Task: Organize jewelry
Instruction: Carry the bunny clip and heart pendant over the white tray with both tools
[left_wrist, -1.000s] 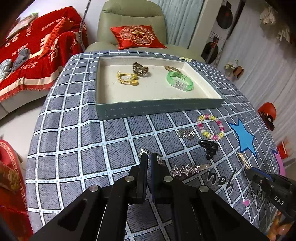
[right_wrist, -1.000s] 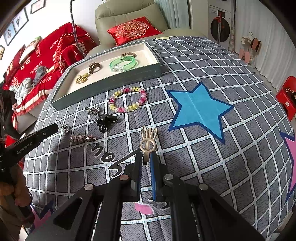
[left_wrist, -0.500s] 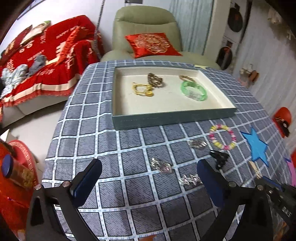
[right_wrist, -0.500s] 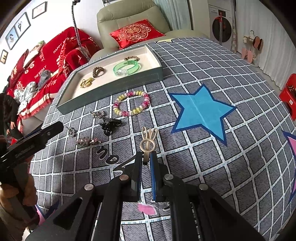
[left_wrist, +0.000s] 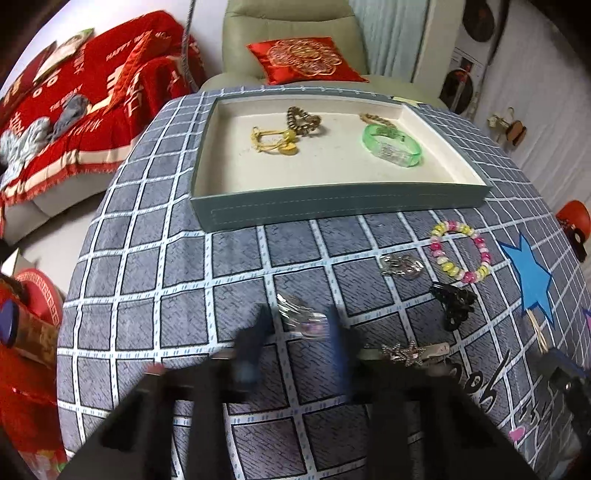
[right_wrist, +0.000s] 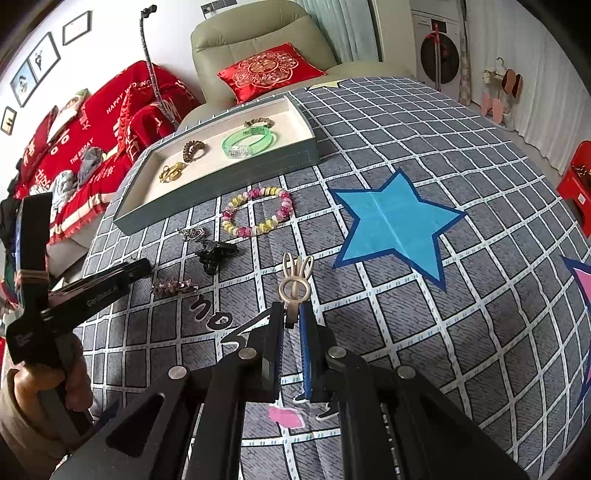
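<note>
Left wrist view: left gripper (left_wrist: 297, 332) blurred, fingers apart, straddling the clear silvery hair clip (left_wrist: 303, 317) on the grey checked tablecloth (left_wrist: 147, 280); clip's long axis runs diagonally, near-right to far-left. The grey-blue tray with cream lining (left_wrist: 340, 210) lies straight ahead.

Right wrist view: right gripper (right_wrist: 291, 317) clamped on the beige rabbit-ear hairpin (right_wrist: 296, 282) (lifted or resting, can't tell), pin pointing away; tray far-left. The clear clip isn't visible here.
</note>
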